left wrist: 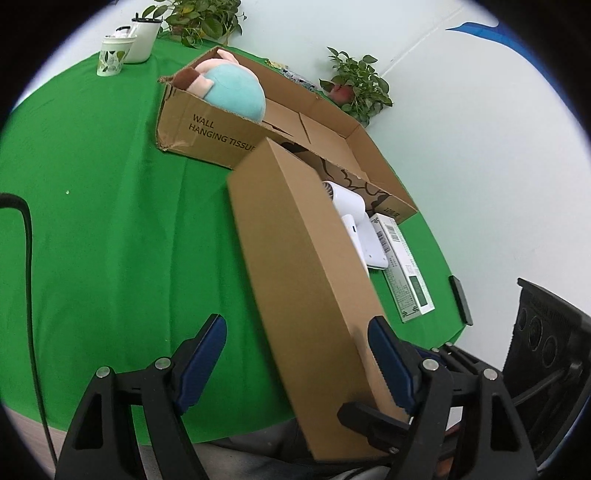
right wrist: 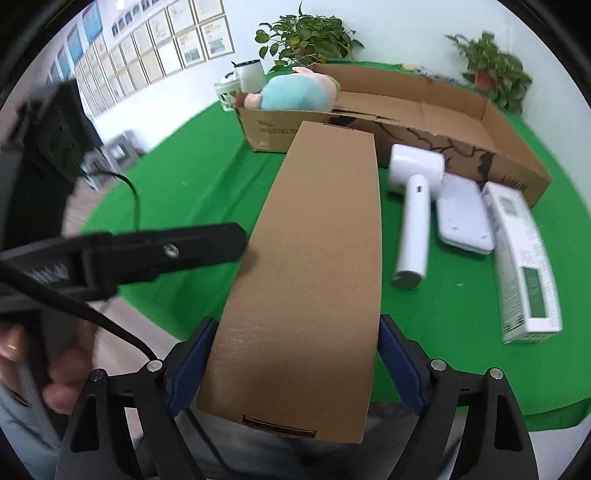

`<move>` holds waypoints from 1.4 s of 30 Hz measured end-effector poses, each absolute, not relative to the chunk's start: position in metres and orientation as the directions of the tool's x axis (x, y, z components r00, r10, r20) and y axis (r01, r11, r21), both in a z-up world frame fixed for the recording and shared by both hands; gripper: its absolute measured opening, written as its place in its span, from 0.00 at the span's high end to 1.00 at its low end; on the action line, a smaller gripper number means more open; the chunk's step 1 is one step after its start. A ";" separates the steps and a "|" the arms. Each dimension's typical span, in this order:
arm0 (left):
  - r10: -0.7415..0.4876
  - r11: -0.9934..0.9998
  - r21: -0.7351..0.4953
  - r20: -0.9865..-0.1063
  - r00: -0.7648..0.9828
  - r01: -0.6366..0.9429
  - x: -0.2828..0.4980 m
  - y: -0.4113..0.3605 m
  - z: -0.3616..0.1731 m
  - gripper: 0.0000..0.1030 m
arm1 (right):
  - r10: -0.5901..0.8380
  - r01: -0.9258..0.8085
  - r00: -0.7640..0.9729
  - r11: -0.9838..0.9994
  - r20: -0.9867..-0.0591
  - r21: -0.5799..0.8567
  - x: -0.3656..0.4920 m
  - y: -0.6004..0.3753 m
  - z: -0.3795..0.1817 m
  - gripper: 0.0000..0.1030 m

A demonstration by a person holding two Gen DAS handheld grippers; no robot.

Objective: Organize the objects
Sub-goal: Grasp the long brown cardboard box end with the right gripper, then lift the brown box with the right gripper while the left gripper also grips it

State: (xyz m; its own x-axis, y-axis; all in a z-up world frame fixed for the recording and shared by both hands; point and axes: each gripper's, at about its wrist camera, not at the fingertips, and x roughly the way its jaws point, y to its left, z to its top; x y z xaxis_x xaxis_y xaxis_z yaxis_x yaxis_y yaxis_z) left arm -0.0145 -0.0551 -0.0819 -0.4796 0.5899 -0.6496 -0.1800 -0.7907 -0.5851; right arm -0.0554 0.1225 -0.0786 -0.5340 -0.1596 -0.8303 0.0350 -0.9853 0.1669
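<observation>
At the far left of the green table [right wrist: 192, 184], two white cups [left wrist: 125, 48] are standing beside a leafy plant [left wrist: 203, 18], well apart from the work. Just right of them, a big open carton [left wrist: 207, 129] is lying along the far side, and a stuffed toy [right wrist: 295, 96] is sitting in its left end; the rest of the carton is looking bare as far as the views show.

In the middle, a long brown box [right wrist: 314, 266] is reaching from the near edge toward the carton. The right gripper [right wrist: 291, 365] is straddling its near end, blue pads [right wrist: 402, 369] touching or nearly touching both sides, so it seems to be taking a grasp. The left gripper [left wrist: 299, 362] is standing spread: one pad [left wrist: 388, 362] is lying against the box's right side, the other [left wrist: 203, 358] is hanging clear over the cloth, gripping nothing.

The step in hand appears to be seizing this box to stow it. The next move likely calls for a firm pinch, then a lift over the carton's near wall into the vacant right part.

To the right, a white hair dryer [right wrist: 413, 206], a flat white device [right wrist: 465, 218] and a narrow white packet [right wrist: 521, 258] are lying on the cloth, not yet put away.
</observation>
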 end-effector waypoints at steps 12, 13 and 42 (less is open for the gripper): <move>0.555 -0.810 -0.575 -0.685 -0.471 -0.117 -0.015 -0.051 -0.074 0.36 | -0.568 0.074 -0.428 -0.797 -0.703 0.599 -0.067 0.147 -0.090 0.19; 0.546 -0.815 -0.569 -0.691 -0.473 -0.109 -0.015 -0.051 -0.072 0.36 | -0.569 0.081 -0.430 -0.798 -0.701 0.598 -0.066 0.146 -0.089 0.19; 0.553 -0.833 -0.473 -0.720 -0.419 -0.287 -0.030 0.038 -0.030 0.57 | -0.310 0.047 -0.630 -0.930 -0.712 0.364 -0.012 0.198 -0.038 0.05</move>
